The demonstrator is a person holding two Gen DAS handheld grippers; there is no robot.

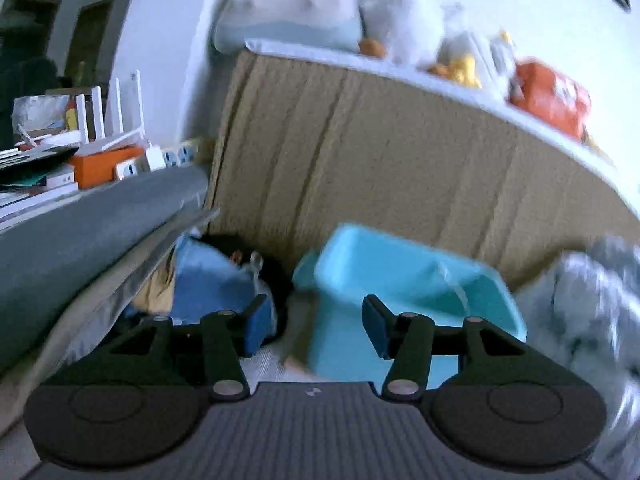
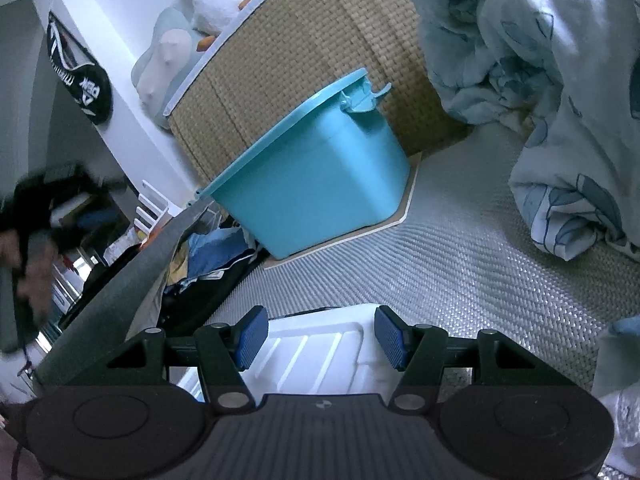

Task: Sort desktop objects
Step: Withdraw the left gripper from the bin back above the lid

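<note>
teal bin [image 2: 320, 176] — tan woven headboard [image 2: 304, 44]

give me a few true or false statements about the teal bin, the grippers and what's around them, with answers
1. The teal bin stands against a woven panel. True.
2. The right hand-held gripper is clamped on the bin's rim. False: it is open, apart from the bin, above a white ribbed lid.
3. The left hand-held gripper is open and holds nothing. True.
4. The bin is red. False: it is teal.
5. A crumpled blue-patterned blanket lies to the right of the bin in the right wrist view. True.
</note>
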